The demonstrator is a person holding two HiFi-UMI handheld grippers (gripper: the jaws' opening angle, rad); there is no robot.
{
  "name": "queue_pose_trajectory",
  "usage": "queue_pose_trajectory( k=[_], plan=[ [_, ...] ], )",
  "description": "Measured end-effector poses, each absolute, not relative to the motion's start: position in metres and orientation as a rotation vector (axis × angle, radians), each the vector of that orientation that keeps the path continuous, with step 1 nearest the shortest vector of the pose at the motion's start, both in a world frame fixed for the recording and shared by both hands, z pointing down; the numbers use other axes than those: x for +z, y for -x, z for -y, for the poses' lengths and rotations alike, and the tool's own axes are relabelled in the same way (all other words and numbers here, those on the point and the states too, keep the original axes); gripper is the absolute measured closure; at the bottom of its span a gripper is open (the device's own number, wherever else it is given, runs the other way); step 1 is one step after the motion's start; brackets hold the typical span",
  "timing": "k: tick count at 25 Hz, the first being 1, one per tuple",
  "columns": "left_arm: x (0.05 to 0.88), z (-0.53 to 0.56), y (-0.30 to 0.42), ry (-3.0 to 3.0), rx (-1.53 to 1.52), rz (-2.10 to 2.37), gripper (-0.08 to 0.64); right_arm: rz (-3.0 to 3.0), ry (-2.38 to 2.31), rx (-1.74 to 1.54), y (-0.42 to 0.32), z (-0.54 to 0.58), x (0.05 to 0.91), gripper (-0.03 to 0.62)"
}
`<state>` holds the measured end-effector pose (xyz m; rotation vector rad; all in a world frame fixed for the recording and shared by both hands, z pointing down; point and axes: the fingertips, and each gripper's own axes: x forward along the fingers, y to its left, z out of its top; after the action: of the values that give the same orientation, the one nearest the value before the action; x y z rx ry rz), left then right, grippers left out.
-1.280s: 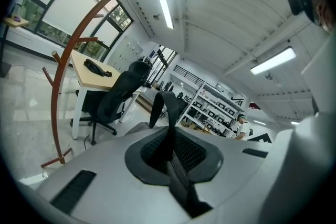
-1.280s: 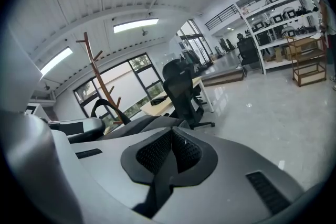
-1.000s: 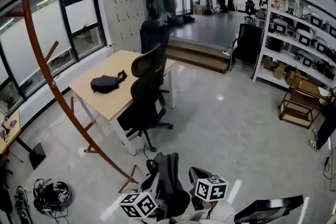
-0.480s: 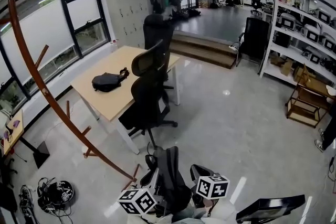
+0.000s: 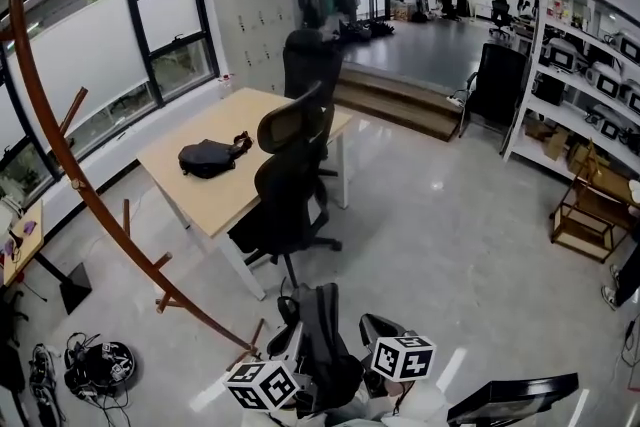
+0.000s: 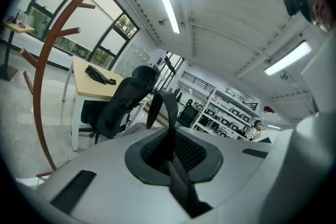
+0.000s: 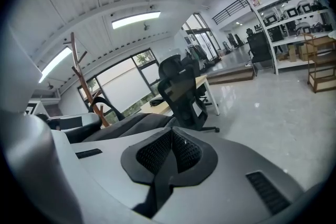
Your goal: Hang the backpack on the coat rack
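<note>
Clamped on backpack (image 5: 322,340): left gripper (image 6: 170,157), right gripper (image 7: 169,157). Coat rack (image 5: 68,165) rises left of both jaws, curving upright (left one nearer).

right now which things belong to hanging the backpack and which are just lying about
Job in hand:
backpack, its straps clamped in left gripper and right gripper
coat rack

Lying about:
black pouch on the desk
office chair
floor cables
shelves

Open office-lab: desk (image 5: 250,115), swivel chairs (image 5: 290,185), lockers (image 5: 250,15), equipment shelves (image 5: 585,85).
</note>
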<state>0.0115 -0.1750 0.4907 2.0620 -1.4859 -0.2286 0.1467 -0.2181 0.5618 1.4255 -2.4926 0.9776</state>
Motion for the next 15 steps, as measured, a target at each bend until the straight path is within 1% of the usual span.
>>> queue_pose_trajectory(
  k=[15],
  plan=[
    [0.493, 0.237, -0.002, -2.037, -0.244, 1.493, 0.545, 2.504, -1.368, 0.955, -0.126, 0.288, 0.557, 0.58]
  ],
)
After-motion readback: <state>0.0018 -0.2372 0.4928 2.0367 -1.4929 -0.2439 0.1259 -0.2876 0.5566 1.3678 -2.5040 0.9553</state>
